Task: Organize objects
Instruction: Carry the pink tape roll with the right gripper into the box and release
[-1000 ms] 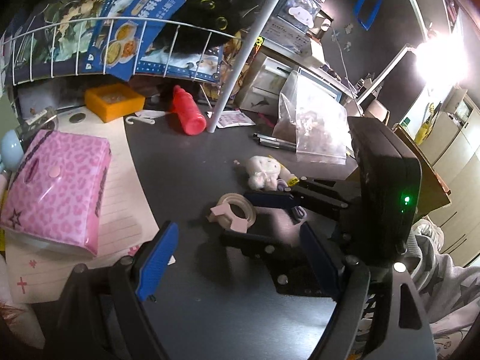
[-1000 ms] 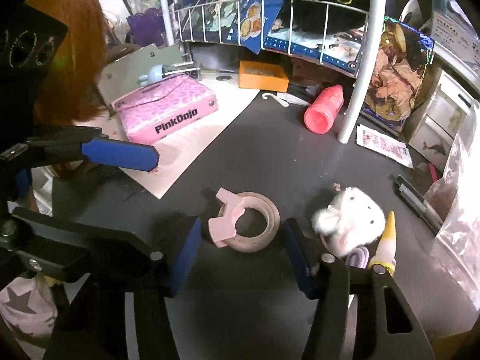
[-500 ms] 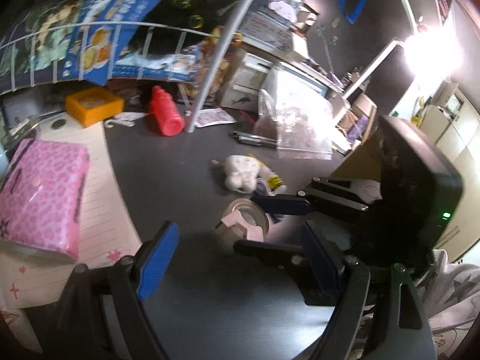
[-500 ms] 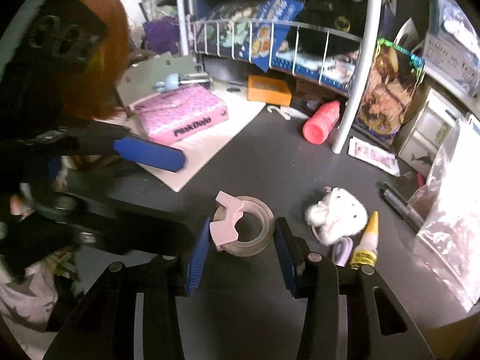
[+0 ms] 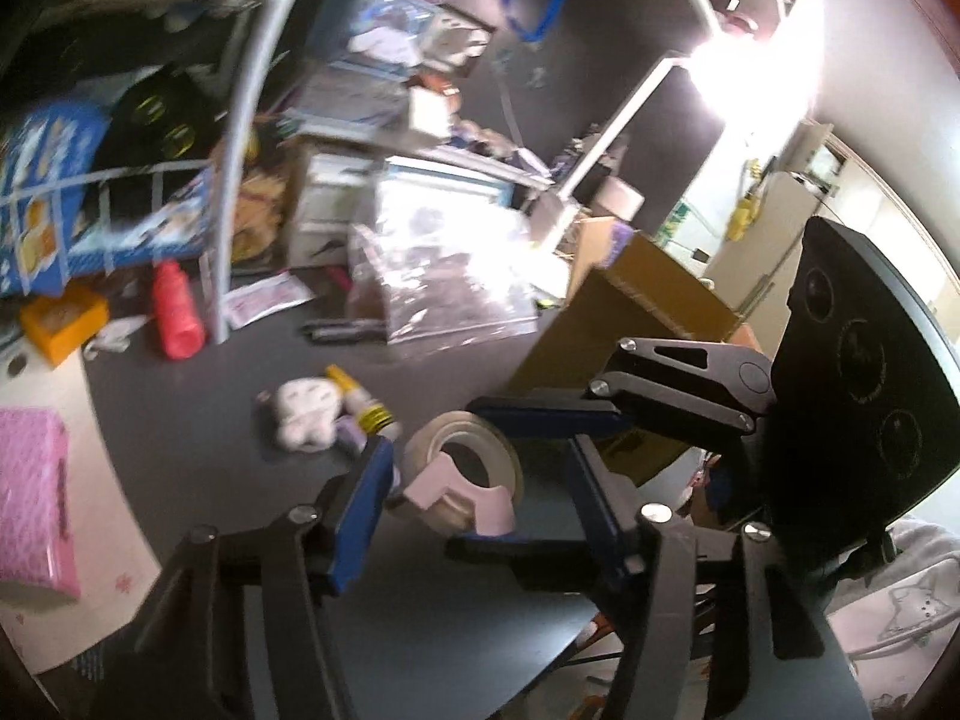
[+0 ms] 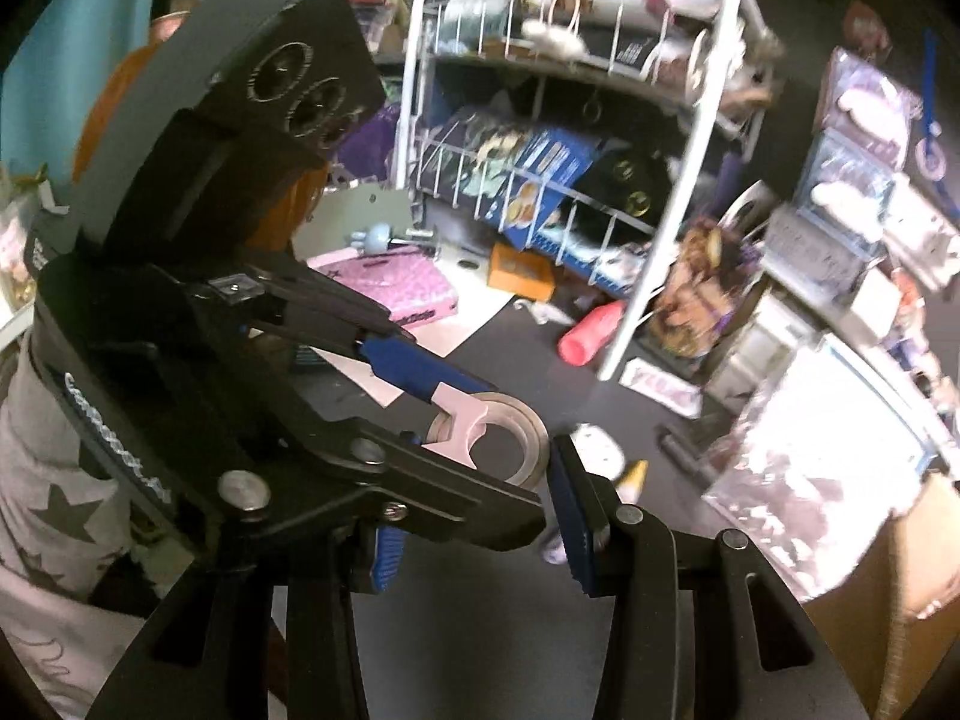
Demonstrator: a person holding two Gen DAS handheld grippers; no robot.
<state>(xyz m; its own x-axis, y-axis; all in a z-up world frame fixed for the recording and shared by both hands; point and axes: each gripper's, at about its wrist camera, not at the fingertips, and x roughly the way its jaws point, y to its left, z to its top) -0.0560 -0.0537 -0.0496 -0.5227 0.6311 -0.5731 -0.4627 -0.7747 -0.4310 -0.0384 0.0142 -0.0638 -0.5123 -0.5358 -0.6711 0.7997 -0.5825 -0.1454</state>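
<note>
We've got both grippers' jaws clamped on the light, stiff clear tape roll with its pink plastic cutter [image 5: 462,477], right gripper [image 6: 474,495] gripping its rim at 3 and 9 o'clock, left gripper [image 5: 480,498] likewise.

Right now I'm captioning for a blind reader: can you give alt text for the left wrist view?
A tape roll with a pink cutter hangs above the dark desk, clamped in the right gripper. The left gripper's jaws have just been closing around it; contact is unclear. Behind lie a white plush toy, a glue tube and a red bottle.
</note>
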